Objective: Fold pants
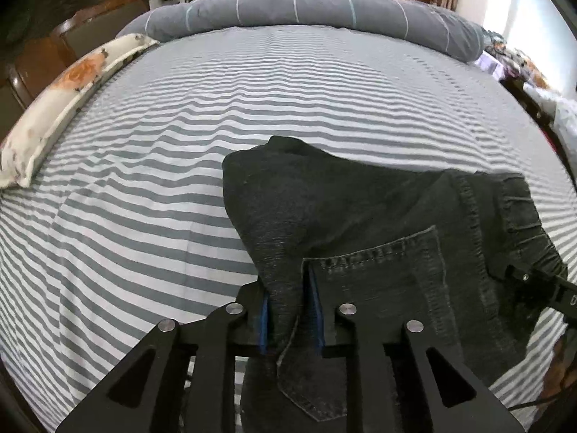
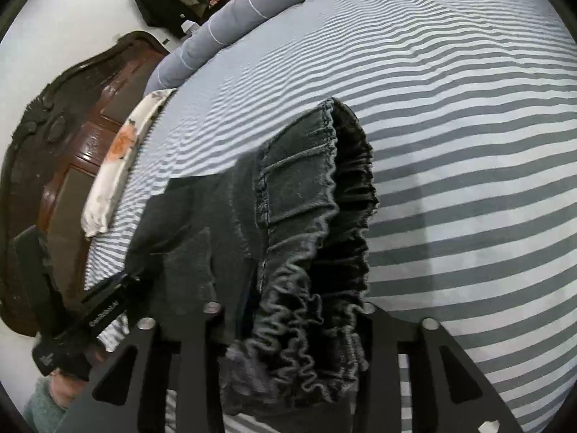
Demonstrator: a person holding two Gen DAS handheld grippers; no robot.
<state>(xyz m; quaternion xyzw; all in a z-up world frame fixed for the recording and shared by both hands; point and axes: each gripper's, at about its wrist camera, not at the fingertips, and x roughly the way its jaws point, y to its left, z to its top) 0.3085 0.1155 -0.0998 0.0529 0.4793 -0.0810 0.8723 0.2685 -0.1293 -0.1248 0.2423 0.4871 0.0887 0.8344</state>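
One pair of dark denim pants [image 1: 360,216] lies bunched on the striped bed [image 1: 144,216], at its near edge, held up by two hand-held grippers. The left hand-held gripper [image 1: 291,310] is clenched on a fold of the pants beside the one back pocket [image 1: 378,281] that shows, cloth pinched between its two blue-padded fingers [image 1: 264,321]. The right hand-held gripper [image 2: 288,324] has the gathered elastic waistband [image 2: 324,252] bunched between its fingers; the fabric hides the pads, so it looks clamped on the pants, though the contact itself cannot be seen. In the left wrist view only its black tip pokes in at the right edge.

On the bed are one flowered pillow [image 1: 65,101] along the left side and one rolled grey quilt [image 1: 306,11] at the far end. The pants' legs and hems are out of sight, cut off below the frame. A dark wooden headboard [image 2: 72,126] stands beyond the pillow.
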